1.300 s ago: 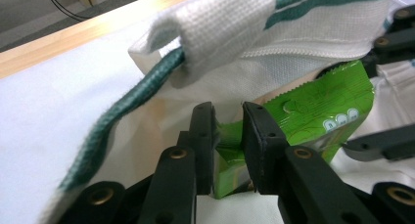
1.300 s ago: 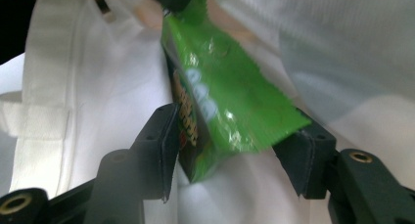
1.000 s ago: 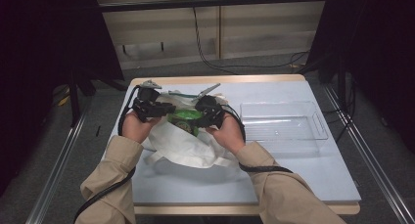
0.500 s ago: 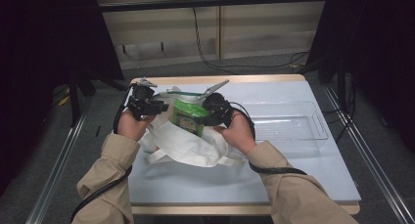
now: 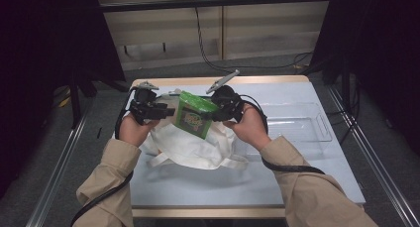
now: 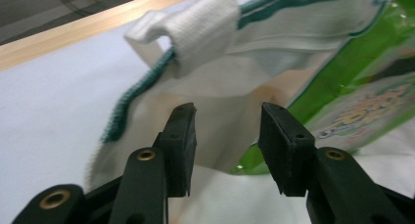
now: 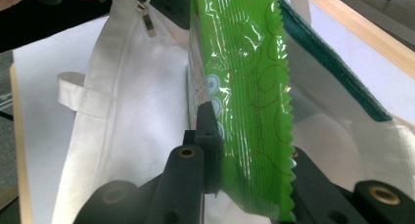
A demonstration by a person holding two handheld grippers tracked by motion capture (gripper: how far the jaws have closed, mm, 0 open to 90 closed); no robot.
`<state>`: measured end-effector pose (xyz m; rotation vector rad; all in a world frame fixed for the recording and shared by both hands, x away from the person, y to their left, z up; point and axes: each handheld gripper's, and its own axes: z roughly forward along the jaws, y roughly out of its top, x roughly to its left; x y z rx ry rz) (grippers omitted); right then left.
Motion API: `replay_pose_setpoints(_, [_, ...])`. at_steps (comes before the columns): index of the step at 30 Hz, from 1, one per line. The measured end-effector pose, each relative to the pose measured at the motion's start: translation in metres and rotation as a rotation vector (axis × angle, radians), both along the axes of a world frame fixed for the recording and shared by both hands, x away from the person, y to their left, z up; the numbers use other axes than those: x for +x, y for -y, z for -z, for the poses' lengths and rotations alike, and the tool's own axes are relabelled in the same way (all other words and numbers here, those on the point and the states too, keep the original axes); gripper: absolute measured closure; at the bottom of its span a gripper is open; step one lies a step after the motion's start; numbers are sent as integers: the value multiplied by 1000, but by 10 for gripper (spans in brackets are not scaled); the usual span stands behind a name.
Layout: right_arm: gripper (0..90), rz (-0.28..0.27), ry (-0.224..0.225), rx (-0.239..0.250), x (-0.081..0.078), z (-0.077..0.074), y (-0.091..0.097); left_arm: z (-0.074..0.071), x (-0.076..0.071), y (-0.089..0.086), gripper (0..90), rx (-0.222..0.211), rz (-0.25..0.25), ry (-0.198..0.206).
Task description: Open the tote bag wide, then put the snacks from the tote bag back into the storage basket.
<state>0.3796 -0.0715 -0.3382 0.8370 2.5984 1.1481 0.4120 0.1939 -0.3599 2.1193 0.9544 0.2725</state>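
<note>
Right gripper [image 5: 214,114] clamps the green snack packet [image 5: 194,116] above the white tote bag [image 5: 190,145] on the table [image 5: 208,185]; left gripper [image 5: 167,111] gapes beside the bag's rim; next, probably, carrying the packet clear.

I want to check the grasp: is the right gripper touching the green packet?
Touching. In the right gripper view the gripper is shut on the green packet, with the crimped edge pressed between its jaws.
</note>
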Motion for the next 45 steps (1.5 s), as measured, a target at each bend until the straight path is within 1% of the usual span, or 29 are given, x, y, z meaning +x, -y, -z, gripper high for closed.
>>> replay_pose_setpoints(1, [816,-2,-2,2,-1,-2,1,1,-2,1,563,-7,5,-2])
replay_pose_setpoints(2, [816,-6,-2,6,-1,-4,2,1,-3,1,537,3,17,-2])
replay_pose_setpoints(3, [816,-14,7,-1,-1,-7,3,2,-6,1,527,-13,1,0])
replay_pose_setpoints(4, [816,-16,2,-11,-2,-10,3,3,-7,1,510,-21,5,0])
replay_pose_setpoints(6, [816,-27,7,-24,-3,-13,5,4,-11,-2,472,-17,0,6])
replay_pose_setpoints(8, [816,-35,4,-29,-3,-16,5,5,-13,-3,415,-18,-20,0])
replay_pose_setpoints(9, [816,-37,7,-29,-3,-16,6,5,-14,-4,407,-20,-22,2])
replay_pose_setpoints(10, [816,-43,4,-32,-3,-17,6,5,-14,-5,394,-16,-19,-4])
replay_pose_setpoints(11, [816,-44,7,-31,-3,-18,6,6,-15,-8,383,1,-11,-4])
replay_pose_setpoints(12, [816,-44,1,-25,-3,-21,8,7,-16,-8,381,-1,-23,-1])
replay_pose_setpoints(13, [816,-47,0,-22,-3,-23,8,7,-16,-9,381,-2,-22,-4])
replay_pose_setpoints(15, [817,-42,-4,-7,-3,-28,10,9,-14,-12,385,16,-22,-13])
replay_pose_setpoints(17, [816,-42,14,-30,-4,-33,10,12,-14,-12,383,10,-29,-23])
replay_pose_setpoints(18, [817,-40,13,-35,-4,-34,11,12,-13,-13,381,14,-21,-23])
replay_pose_setpoints(19, [816,-45,11,-33,-3,-35,12,12,-14,-13,380,12,-19,-23])
replay_pose_setpoints(21, [816,-42,17,-46,-3,-37,16,11,-15,-12,366,10,-13,-18])
replay_pose_setpoints(22, [816,-34,18,-43,-3,-37,18,11,-16,-9,348,2,-26,-16])
replay_pose_setpoints(25, [816,-25,14,-34,-3,-37,24,9,-17,-6,292,8,-20,-21])
replay_pose_setpoints(27, [815,-26,16,-42,-3,-38,27,10,-18,-4,270,0,-21,-23])
replay_pose_setpoints(29, [814,-33,22,-48,-4,-39,29,9,-18,-2,228,1,-26,-25])
replay_pose_setpoints(31, [814,-35,27,-51,-4,-41,33,8,-19,-1,190,-14,-23,-27])
replay_pose_setpoints(32, [813,-37,21,-56,-4,-42,34,7,-20,-1,184,-12,-22,-27])
replay_pose_setpoints(36, [813,-48,23,-67,-5,-43,41,4,-24,2,152,-8,2,-21])
replay_pose_setpoints(37, [813,-45,26,-65,-5,-43,43,4,-25,4,150,-16,-6,-19])
replay_pose_setpoints(39, [812,-42,24,-67,-7,-45,47,4,-27,4,143,-20,1,-19])
replay_pose_setpoints(41, [812,-37,22,-60,-8,-46,52,4,-28,6,133,-8,-2,-27])
replay_pose_setpoints(43, [812,-37,27,-71,-9,-48,55,5,-29,7,121,-17,-4,-26])
replay_pose_setpoints(44, [812,-37,27,-75,-9,-49,57,5,-29,6,121,-11,11,-25])
replay_pose_setpoints(45, [812,-41,25,-77,-9,-51,58,5,-30,7,118,-10,10,-20])
